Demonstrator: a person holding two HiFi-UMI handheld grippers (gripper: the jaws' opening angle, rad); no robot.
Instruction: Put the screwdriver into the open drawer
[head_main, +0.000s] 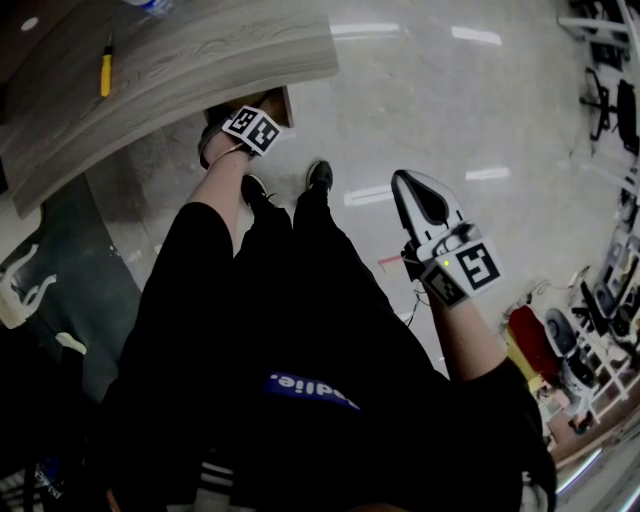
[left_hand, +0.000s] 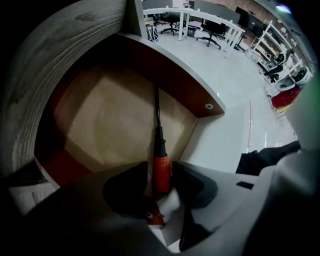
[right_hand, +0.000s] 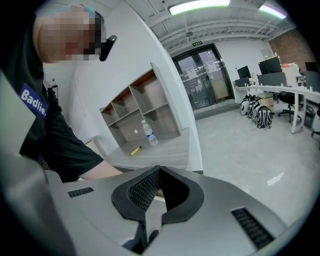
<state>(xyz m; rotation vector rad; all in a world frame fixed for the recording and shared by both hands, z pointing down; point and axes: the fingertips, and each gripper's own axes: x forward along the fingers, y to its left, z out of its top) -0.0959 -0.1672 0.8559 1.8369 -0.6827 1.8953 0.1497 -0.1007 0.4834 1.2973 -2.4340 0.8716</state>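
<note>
Bench: a grey wood-grain bench (head_main: 200, 60) with a curved front edge stands over a glossy pale floor (head_main: 440, 110).
Yellow tool: a small yellow-handled tool (head_main: 106, 72) lies flat on the bench top, near a clear water bottle (right_hand: 148, 134) standing upright.
Shelving: an open cubby shelf unit (right_hand: 145, 112) stands against the white wall behind the bench.
Background: white desks (left_hand: 200, 15) with black office chairs (left_hand: 212, 32), backpacks (right_hand: 257, 112) on the floor, glass double doors (right_hand: 200, 80).
Shoes: black shoes (head_main: 319, 176) on the floor.

Black top (head_main: 330, 450), blue patch (head_main: 312, 391), black trousers (head_main: 300, 270), black shoes (head_main: 319, 176); grey right hand-held gripper (right_hand: 158, 171), black-white marker cube (head_main: 478, 266).
</note>
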